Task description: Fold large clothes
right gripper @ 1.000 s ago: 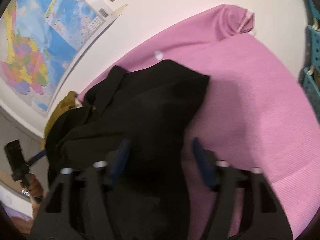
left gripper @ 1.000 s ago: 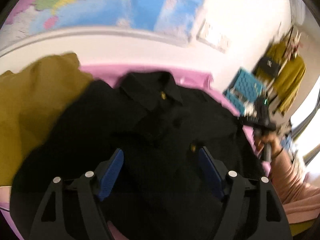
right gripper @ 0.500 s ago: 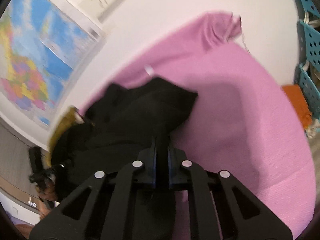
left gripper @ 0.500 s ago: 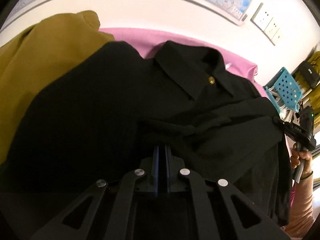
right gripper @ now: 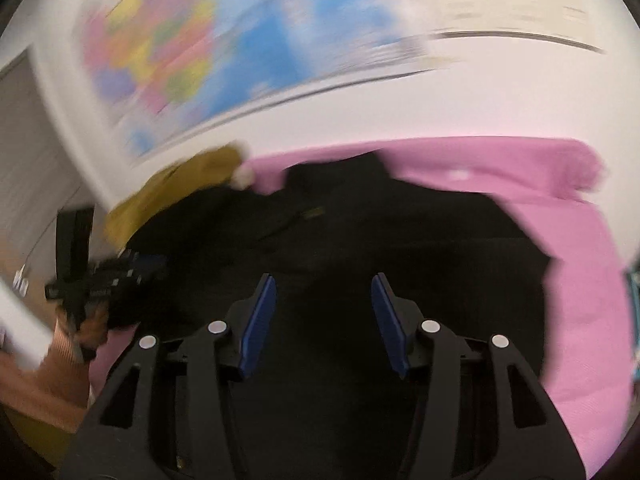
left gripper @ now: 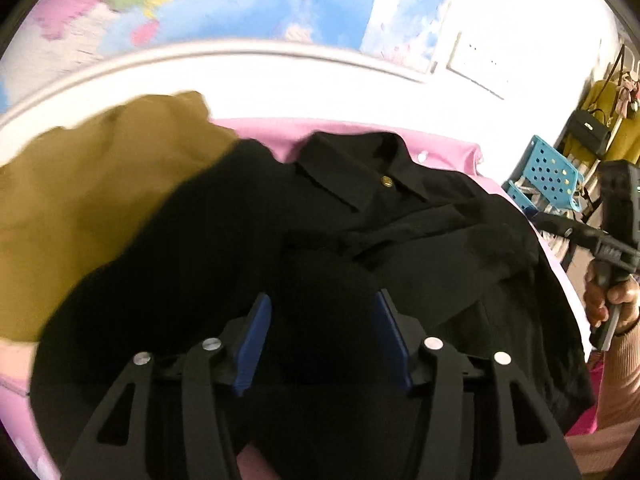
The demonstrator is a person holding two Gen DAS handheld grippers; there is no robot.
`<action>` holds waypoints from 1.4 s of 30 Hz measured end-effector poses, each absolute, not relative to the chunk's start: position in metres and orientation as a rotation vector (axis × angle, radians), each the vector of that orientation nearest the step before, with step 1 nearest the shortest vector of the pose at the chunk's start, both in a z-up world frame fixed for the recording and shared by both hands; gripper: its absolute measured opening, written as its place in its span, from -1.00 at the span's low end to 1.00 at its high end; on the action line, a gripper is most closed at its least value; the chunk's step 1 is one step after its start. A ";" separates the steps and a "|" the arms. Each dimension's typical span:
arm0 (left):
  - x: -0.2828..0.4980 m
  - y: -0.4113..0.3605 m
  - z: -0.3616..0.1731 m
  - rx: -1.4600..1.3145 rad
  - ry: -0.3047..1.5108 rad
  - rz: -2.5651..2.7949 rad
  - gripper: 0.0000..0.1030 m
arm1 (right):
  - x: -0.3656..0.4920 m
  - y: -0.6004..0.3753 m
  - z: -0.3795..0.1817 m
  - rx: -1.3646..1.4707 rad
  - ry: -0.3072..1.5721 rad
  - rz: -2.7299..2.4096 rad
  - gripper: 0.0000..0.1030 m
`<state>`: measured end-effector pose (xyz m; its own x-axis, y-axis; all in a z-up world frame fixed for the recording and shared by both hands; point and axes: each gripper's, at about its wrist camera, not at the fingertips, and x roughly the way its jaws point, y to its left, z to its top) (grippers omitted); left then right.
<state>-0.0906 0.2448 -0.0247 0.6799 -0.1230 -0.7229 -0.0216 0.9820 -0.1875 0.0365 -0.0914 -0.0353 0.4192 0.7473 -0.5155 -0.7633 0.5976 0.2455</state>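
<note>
**Black shirt spread on pink cover, both grippers opening above it**

The black shirt [left gripper: 360, 240] lies collar-up on the pink-covered surface [right gripper: 580, 280], a gold button [left gripper: 386, 181] showing at its collar, folds bunched across its middle. A mustard garment [left gripper: 80, 208] sits just beside it, touching its left edge. The left gripper [left gripper: 322, 344] hangs over the shirt's lower part, jaws spread and opening, nothing pinched. The right gripper [right gripper: 323, 320] hangs likewise, blue pads apart and opening, fabric below them. A map [left gripper: 240, 0] hangs on the wall behind.
</note>
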 end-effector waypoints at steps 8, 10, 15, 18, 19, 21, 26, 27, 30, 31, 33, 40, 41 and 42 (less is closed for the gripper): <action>-0.175 0.310 -0.015 -0.217 0.750 0.191 0.15 | 0.030 0.016 -0.076 -0.184 0.758 1.092 -0.05; -0.194 0.330 -0.017 -0.231 0.756 0.258 0.18 | 0.031 0.026 -0.084 -0.212 0.786 1.084 -0.05; -0.223 0.359 -0.032 -0.234 0.811 0.309 0.25 | 0.026 0.021 -0.089 -0.172 0.805 1.077 -0.05; -0.233 0.375 -0.045 -0.270 0.830 0.283 0.40 | 0.018 0.014 -0.083 -0.160 0.796 1.067 -0.04; -0.235 0.380 -0.049 -0.288 0.836 0.287 0.49 | 0.016 0.011 -0.081 -0.154 0.796 1.070 -0.04; -0.235 0.395 -0.061 -0.357 0.862 0.284 0.49 | 0.012 0.008 -0.079 -0.151 0.789 1.069 -0.03; -0.235 0.407 -0.072 -0.509 0.820 0.176 -0.10 | 0.004 0.000 -0.078 -0.110 0.785 1.065 -0.02; -0.235 0.404 -0.072 -0.510 0.806 0.174 -0.38 | 0.003 -0.003 -0.077 -0.104 0.782 1.062 -0.01; -0.235 0.403 -0.058 -0.512 0.763 0.220 -0.94 | 0.001 -0.013 -0.074 -0.079 0.761 1.054 0.09; -0.236 0.402 -0.048 -0.510 0.741 0.224 -0.94 | 0.001 -0.017 -0.072 -0.074 0.755 1.048 0.09; -0.239 0.391 -0.014 -0.471 0.666 0.202 -0.94 | 0.001 -0.028 -0.068 -0.048 0.737 1.038 0.10; -0.189 0.303 0.096 -0.185 0.553 0.005 -0.94 | 0.001 -0.075 -0.054 0.044 0.667 0.986 0.14; -0.173 0.282 0.105 -0.140 0.553 -0.043 -0.94 | 0.000 -0.079 -0.052 0.055 0.660 0.981 0.14; -0.164 0.271 0.109 -0.118 0.557 -0.080 -0.94 | -0.001 -0.088 -0.051 0.077 0.648 0.970 0.14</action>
